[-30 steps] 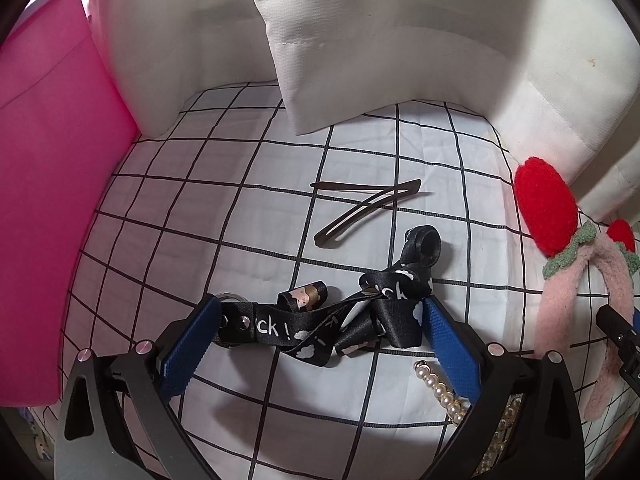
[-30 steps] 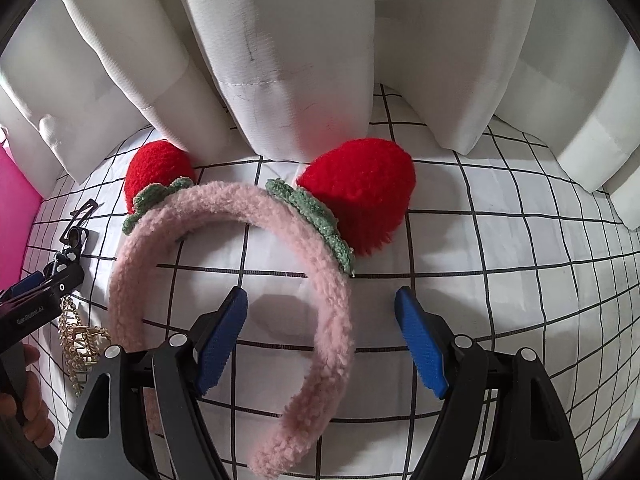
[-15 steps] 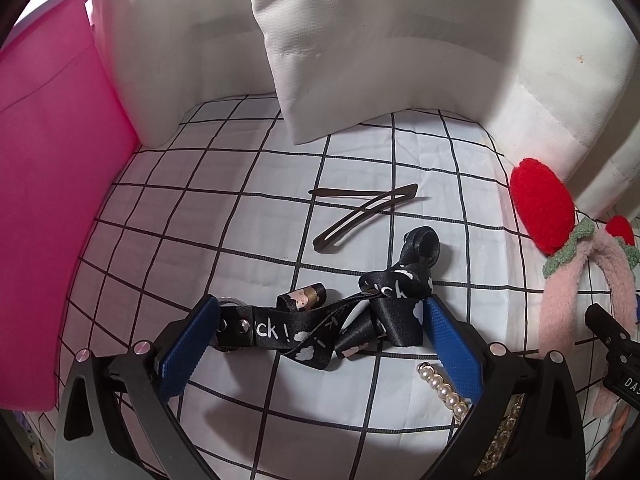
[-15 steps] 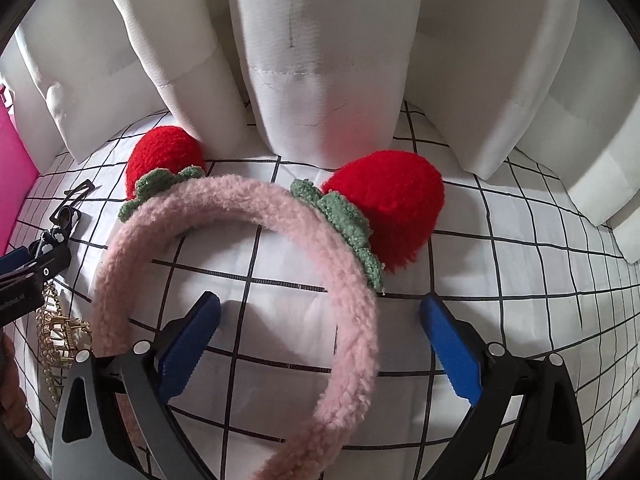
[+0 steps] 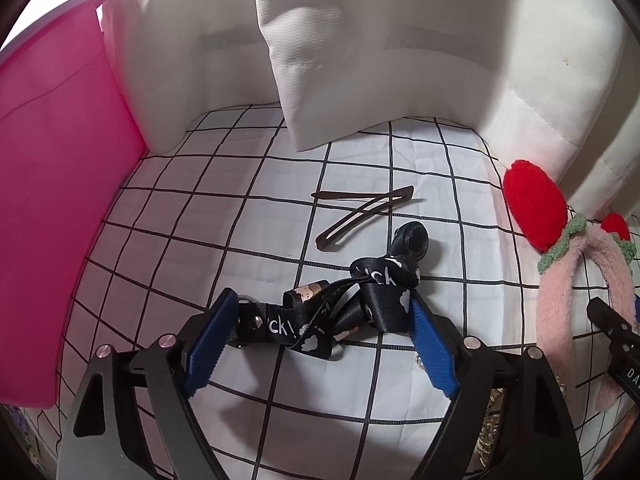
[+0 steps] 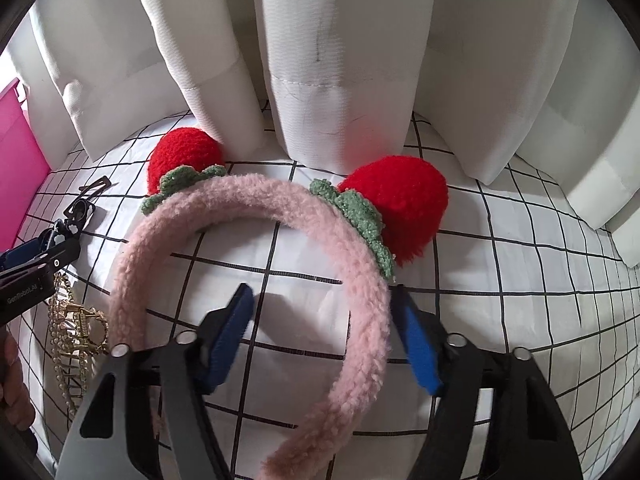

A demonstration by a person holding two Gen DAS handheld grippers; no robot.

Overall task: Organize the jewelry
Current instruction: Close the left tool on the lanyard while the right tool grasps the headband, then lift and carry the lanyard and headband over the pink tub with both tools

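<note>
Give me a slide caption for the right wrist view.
Right gripper closing its fingers around one side of a fluffy pink strawberry headband on a grid-patterned cloth, gold claw clip at left.

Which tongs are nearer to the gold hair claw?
Left. The left tongs close around the black strap right beside the gold hair claw; the right tongs straddle the pink headband, farther away.

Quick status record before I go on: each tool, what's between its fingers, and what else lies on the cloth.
left tool: closing around the black strap, which lies between its fingers
right tool: closing around one side of the pink headband; far pad at the fleece, near pad apart
surface: grid cloth
loose items: two hair clips beyond the strap; gold claw clip left of the headband
left edge: pink bin
backdrop: white curtain
</note>
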